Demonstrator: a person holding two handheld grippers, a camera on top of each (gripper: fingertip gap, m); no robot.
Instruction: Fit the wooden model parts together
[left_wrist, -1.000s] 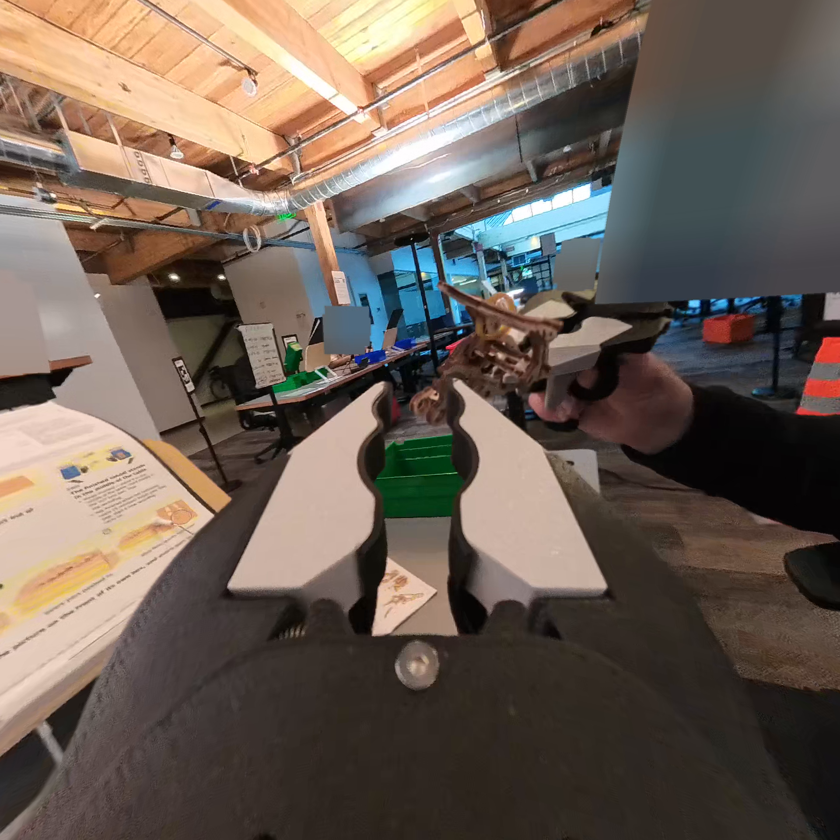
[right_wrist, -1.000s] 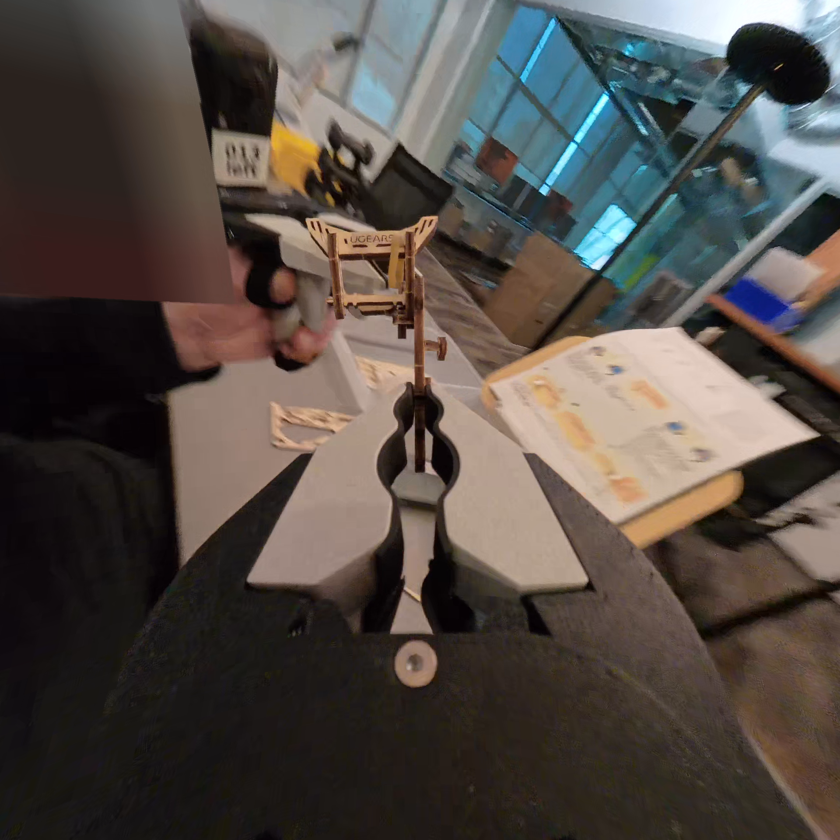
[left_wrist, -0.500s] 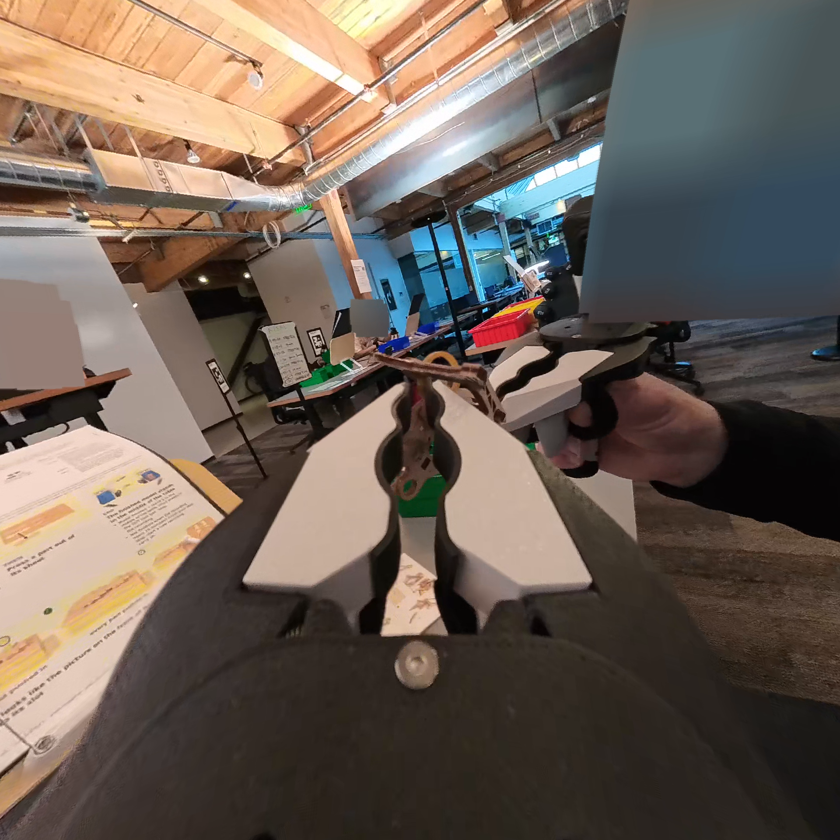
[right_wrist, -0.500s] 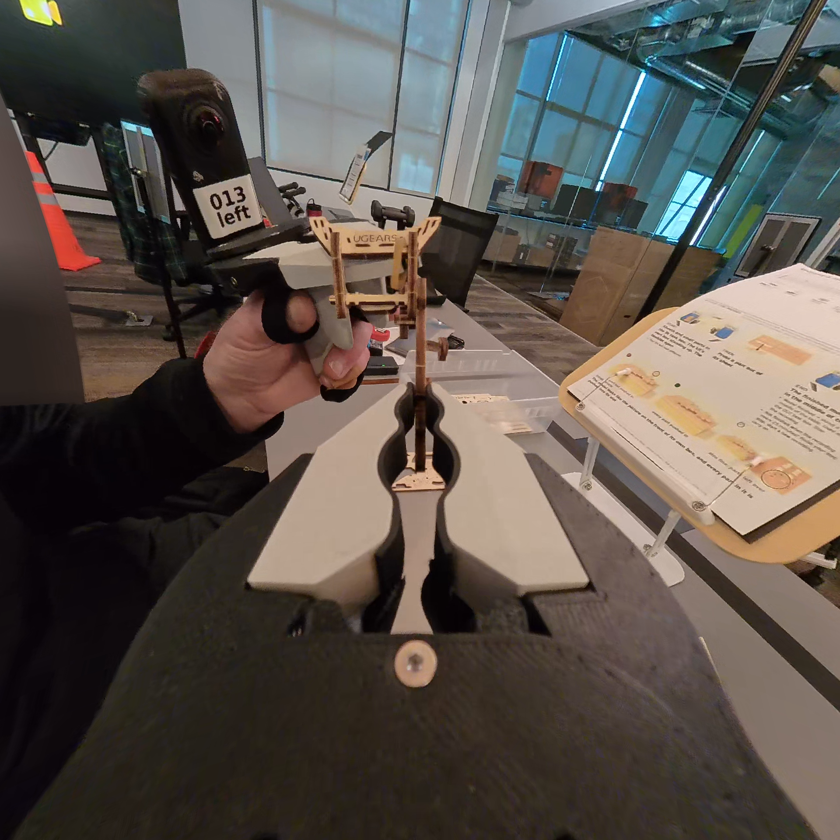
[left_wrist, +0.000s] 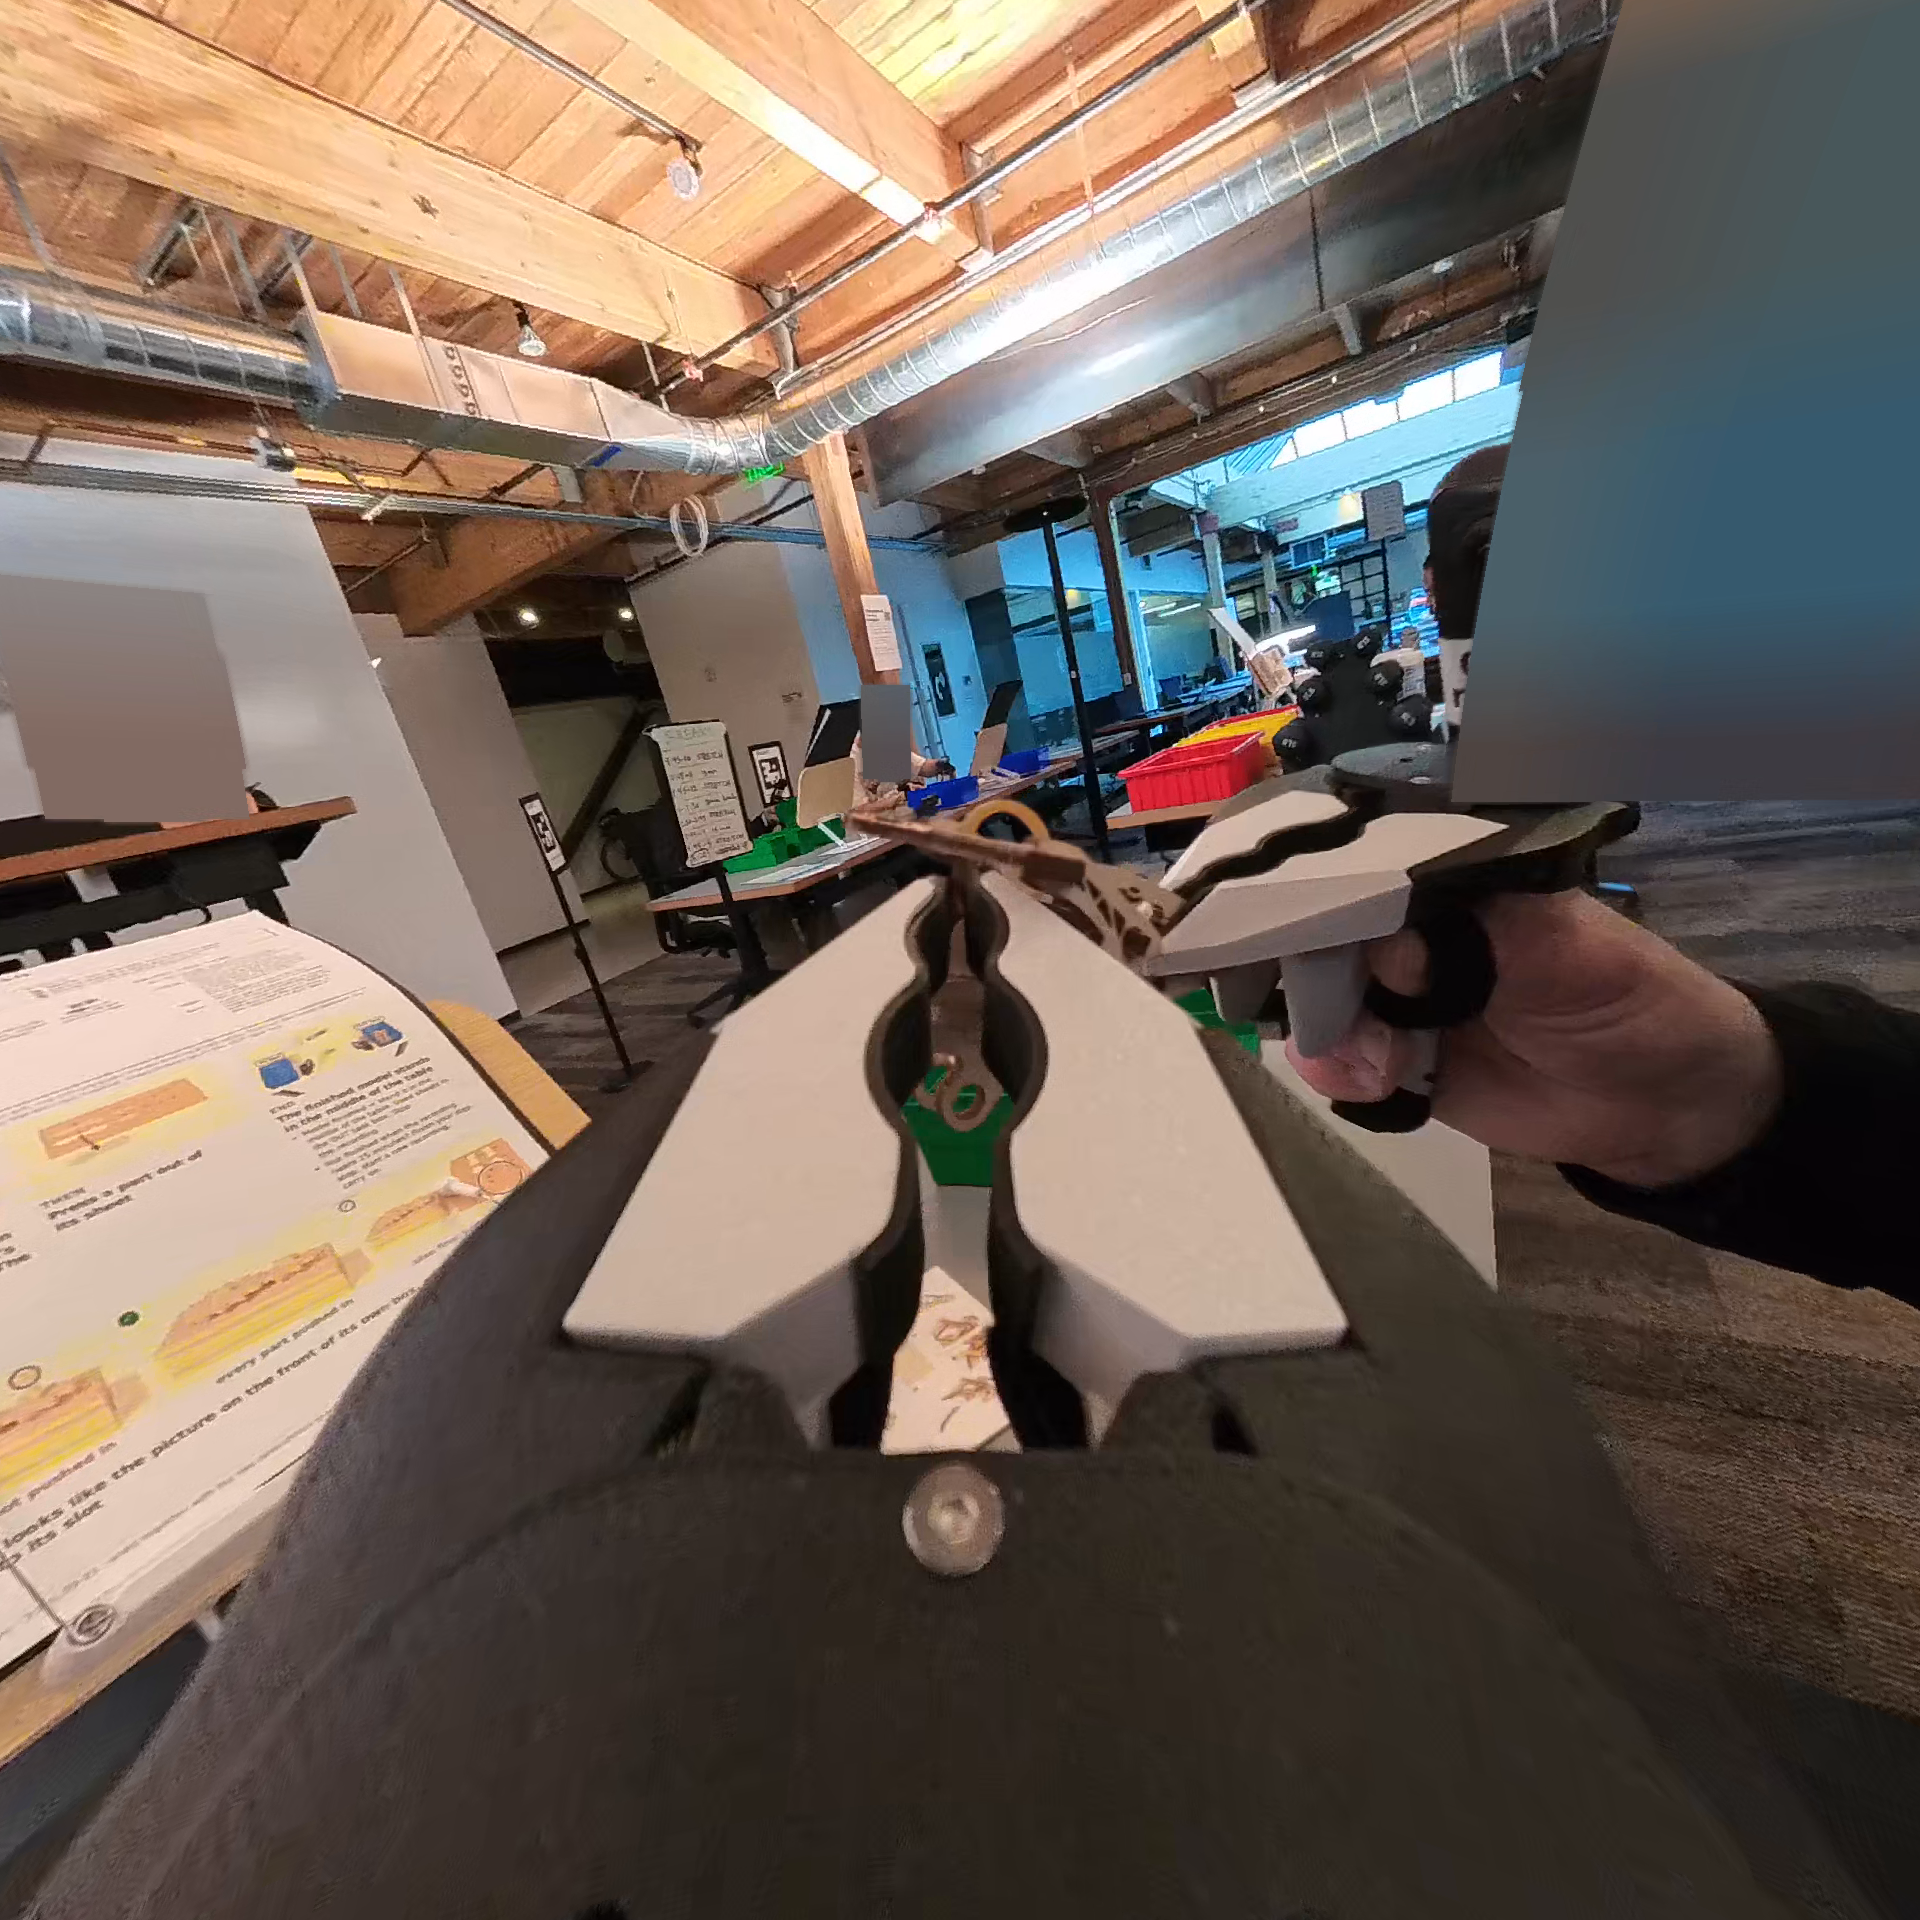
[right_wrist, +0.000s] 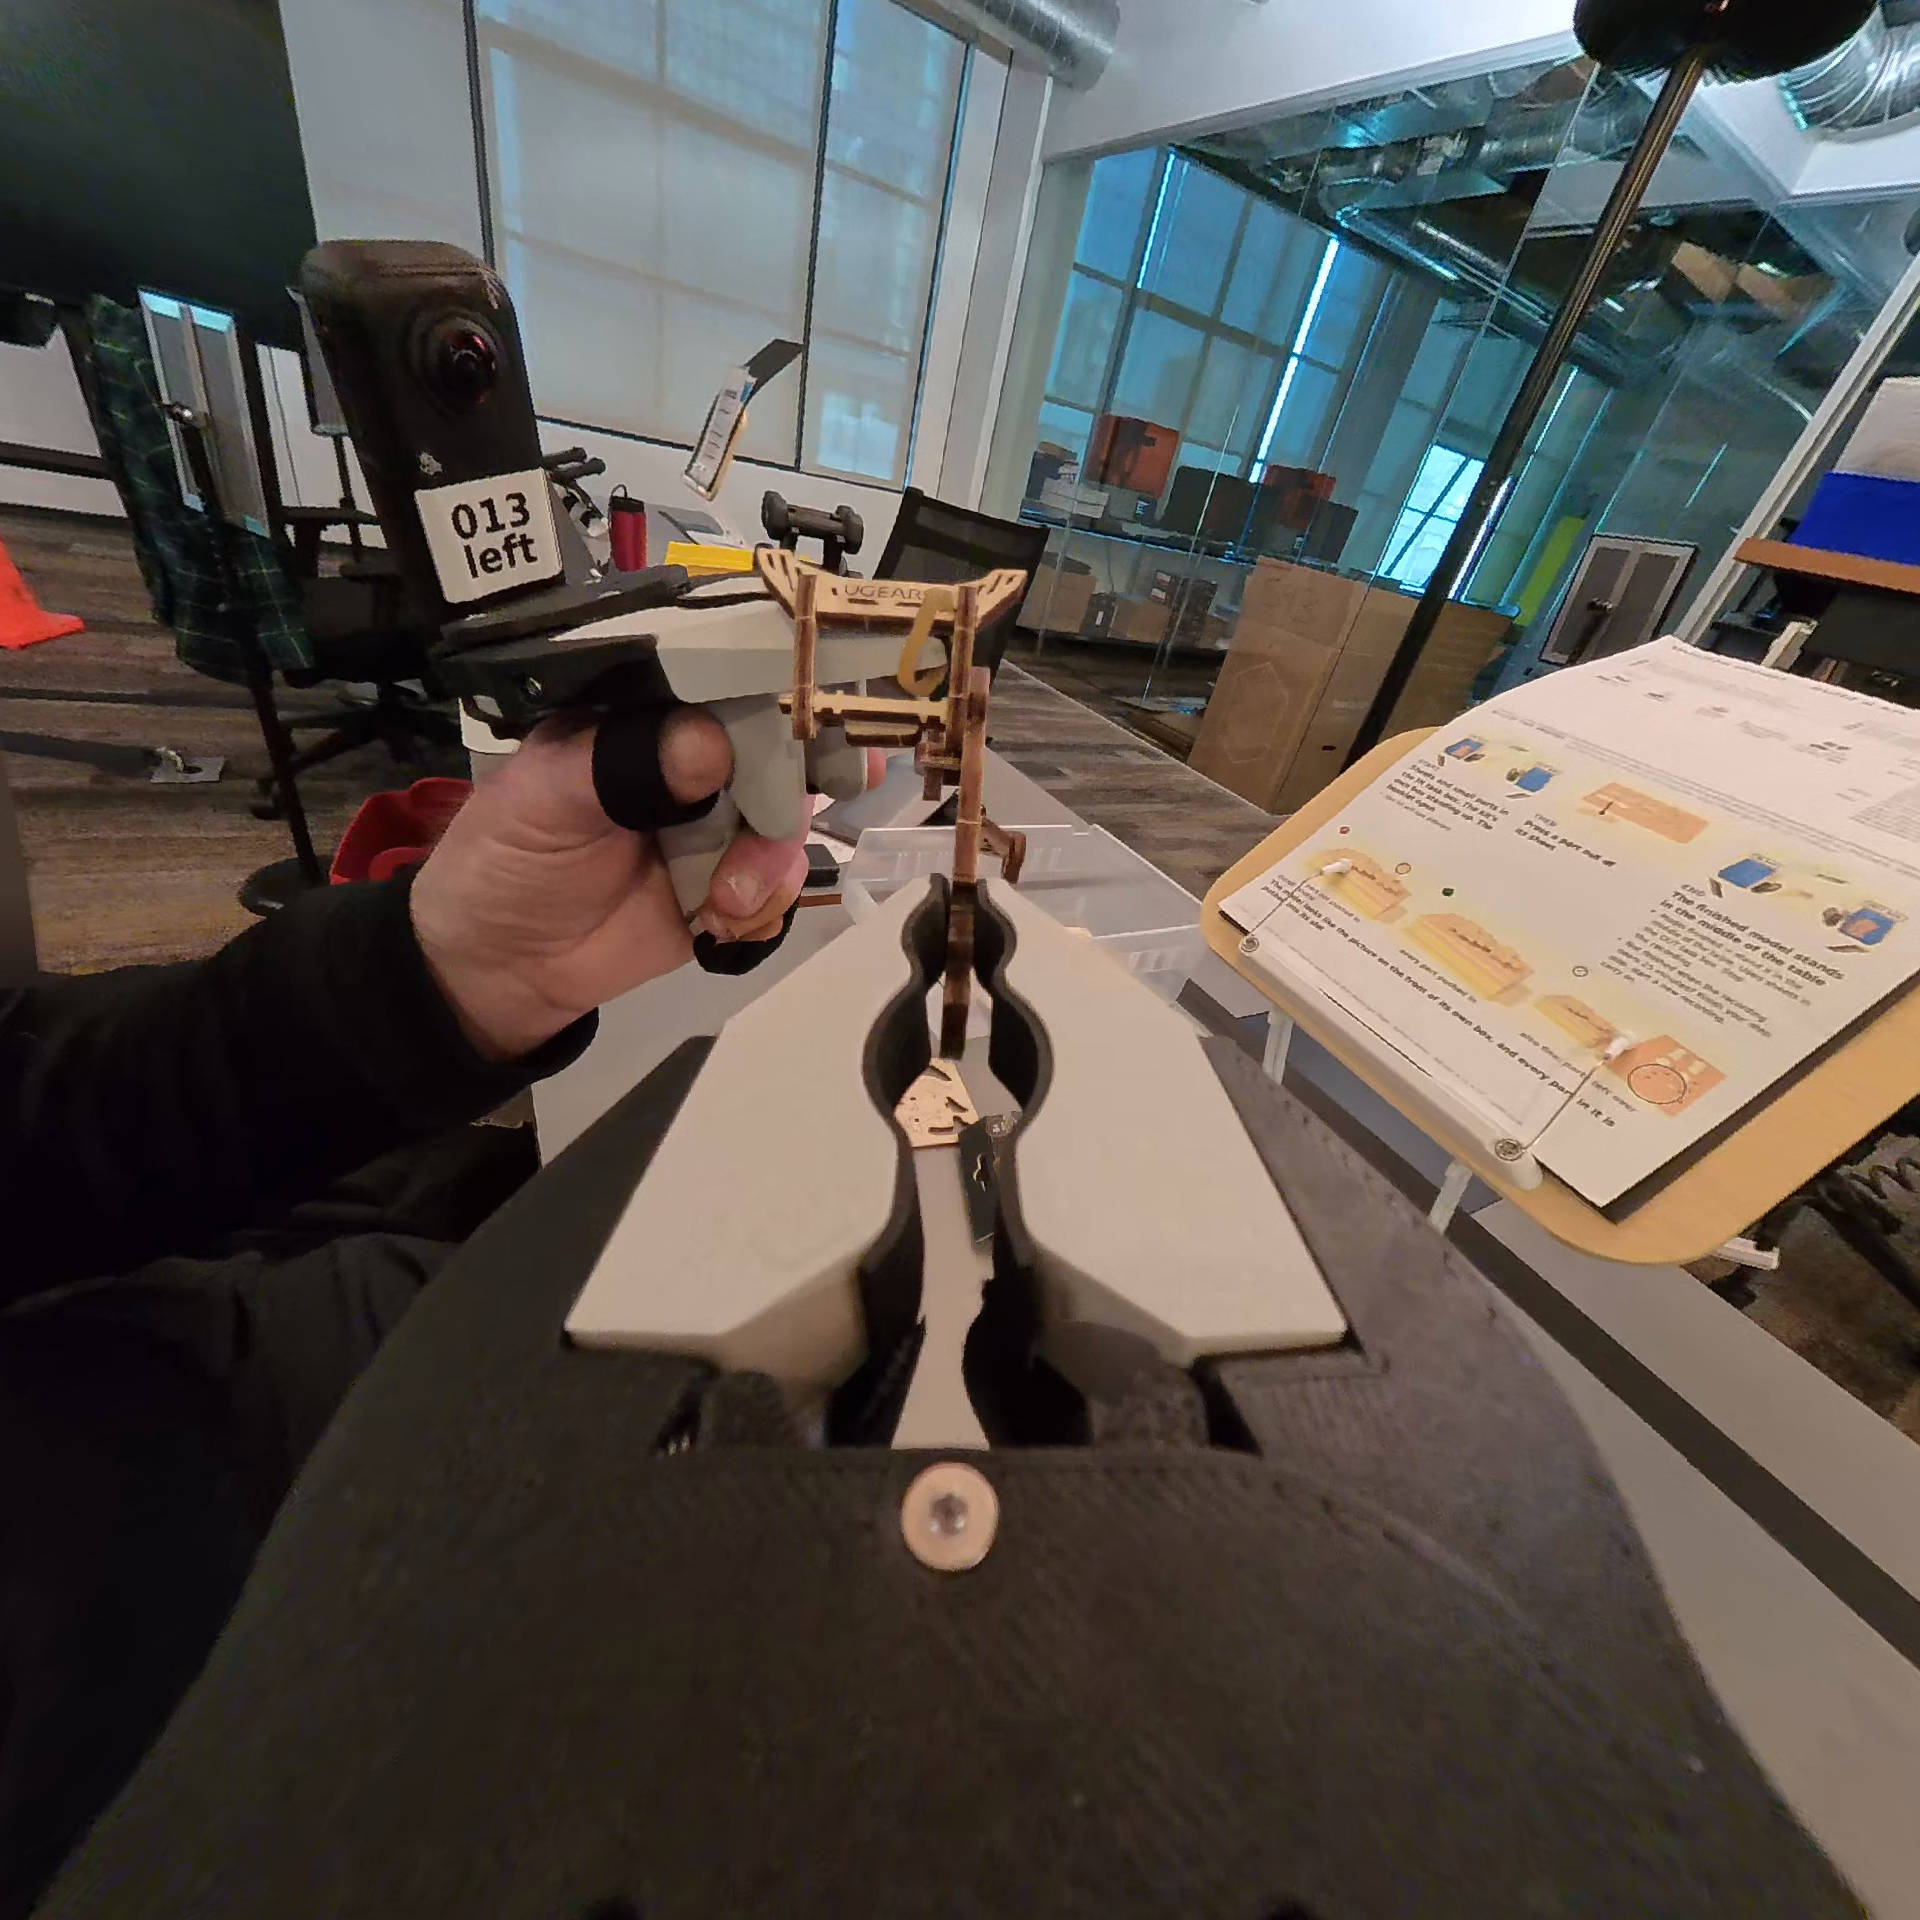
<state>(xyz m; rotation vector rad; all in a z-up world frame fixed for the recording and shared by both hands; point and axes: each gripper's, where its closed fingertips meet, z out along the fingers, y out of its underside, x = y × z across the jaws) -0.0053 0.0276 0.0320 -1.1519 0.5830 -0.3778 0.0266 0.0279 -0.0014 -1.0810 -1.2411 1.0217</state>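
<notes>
A small wooden model (right_wrist: 894, 597), a laser-cut frame on a thin stem with a yellow rubber band, is held in the air between both grippers. My right gripper (right_wrist: 961, 899) is shut on the lower stem. My left gripper (left_wrist: 958, 888) is shut on a thin strip of the same model (left_wrist: 1039, 868), which hangs down between its fingers. In the right wrist view the left gripper (right_wrist: 904, 639) meets the frame from the left, held by a hand. In the left wrist view the right gripper (left_wrist: 1169, 920) touches the model's right end.
An instruction sheet on a wooden stand (left_wrist: 208, 1143) sits left of the left gripper and also shows in the right wrist view (right_wrist: 1558, 935). Below lie a grey table (right_wrist: 1558, 1455), a sheet of wooden parts (right_wrist: 940, 1112), a clear tray (right_wrist: 1039, 862) and a green bin (left_wrist: 951, 1138). Tip to tip, the grippers are about 5 cm apart.
The left gripper was open and apart from the model; it moved in around the model and its jaws closed on it. The right gripper kept its hold on the stem.
</notes>
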